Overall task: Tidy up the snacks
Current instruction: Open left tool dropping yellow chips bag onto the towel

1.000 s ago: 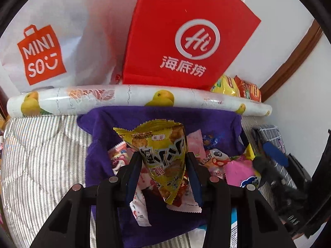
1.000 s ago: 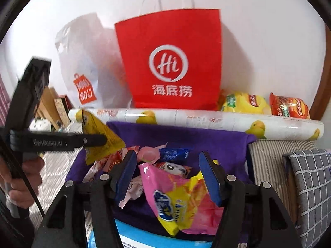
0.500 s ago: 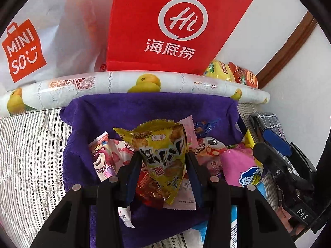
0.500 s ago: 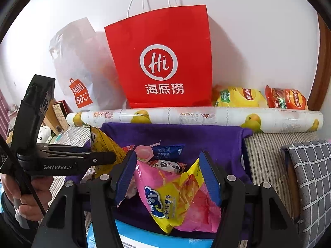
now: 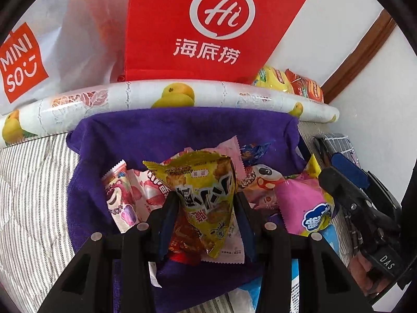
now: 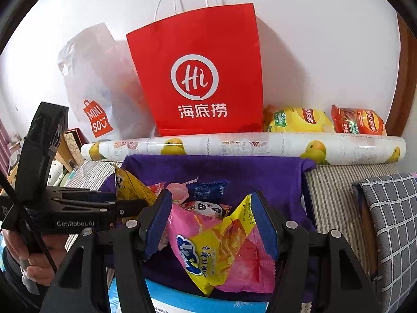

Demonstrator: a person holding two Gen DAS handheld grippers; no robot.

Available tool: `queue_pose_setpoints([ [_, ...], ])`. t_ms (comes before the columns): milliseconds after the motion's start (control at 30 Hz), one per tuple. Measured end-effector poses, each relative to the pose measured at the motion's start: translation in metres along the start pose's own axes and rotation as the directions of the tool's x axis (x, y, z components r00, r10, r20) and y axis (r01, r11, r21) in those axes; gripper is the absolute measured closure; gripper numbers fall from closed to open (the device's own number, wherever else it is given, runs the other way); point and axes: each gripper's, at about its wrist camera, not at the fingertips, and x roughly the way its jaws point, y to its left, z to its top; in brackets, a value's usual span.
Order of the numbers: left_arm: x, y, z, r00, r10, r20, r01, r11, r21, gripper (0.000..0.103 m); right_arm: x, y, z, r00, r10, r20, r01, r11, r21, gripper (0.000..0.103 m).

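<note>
1. Snacks: the yellow snack packet is being held clamped between both pads of the left gripper, above the purple cloth.
2. The right gripper is gripping the pink-and-yellow chip bag over the near edge of the purple cloth; its jaws are pressing on both sides of the bag.
3. The loose snack pile is lying on the purple cloth beneath both grippers: a pink bear-print pouch, a blue wrapper, a panda-print pack.
4. Beyond the cloth's far edge, a fruit-print roll is lying; a red paper bag and a white plastic bag are standing behind it.
5. Handling judgement: packets look light, air-puffed, slick-filmed, contents crushable. Pinching a sealed edge or corner seems safer than squeezing the belly.
</note>
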Motion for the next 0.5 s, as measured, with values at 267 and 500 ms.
queue_pose_setpoints([
  [267, 0.006, -0.004, 0.002, 1.0, 0.01, -0.023, -0.009, 1.0, 0.024, 0.059, 0.007, -0.003, -0.004, 1.0, -0.003, -0.027, 0.003, 1.0, 0.008, 0.041],
  [500, -0.007, -0.004, 0.007, 0.999, -0.02, 0.028, 0.019, 0.999, 0.042, 0.038, 0.016, -0.003, -0.008, 0.998, -0.026, -0.05, 0.026, 1.0, -0.002, 0.04],
])
